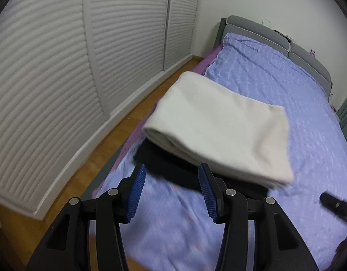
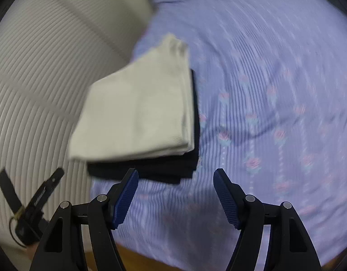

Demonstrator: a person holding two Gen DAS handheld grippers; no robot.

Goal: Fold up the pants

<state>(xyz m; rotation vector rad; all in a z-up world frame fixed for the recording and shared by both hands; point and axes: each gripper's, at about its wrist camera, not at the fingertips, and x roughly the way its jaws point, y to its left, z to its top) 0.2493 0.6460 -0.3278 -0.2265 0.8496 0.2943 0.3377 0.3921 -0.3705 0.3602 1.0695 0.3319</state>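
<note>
Two folded garments lie stacked on a bed covered with a lilac bedspread [image 1: 275,94] printed with small flowers. On top is a cream pair of pants [image 1: 220,126], folded into a neat rectangle; under it sits a black folded garment [image 1: 173,169] whose edges stick out along the near side. The stack rests close to the bed's left edge, beside a strip of wooden floor [image 1: 101,149] and white louvered closet doors [image 1: 60,67]. The left claw [image 1: 171,194] hovers just short of the stack, its blue-padded fingers spread apart and gripping nothing. The right claw [image 2: 175,196] also hangs released and empty above the bedspread, near the black garment's corner. A grey padded headboard [image 1: 293,47] stands at the far end.
</note>
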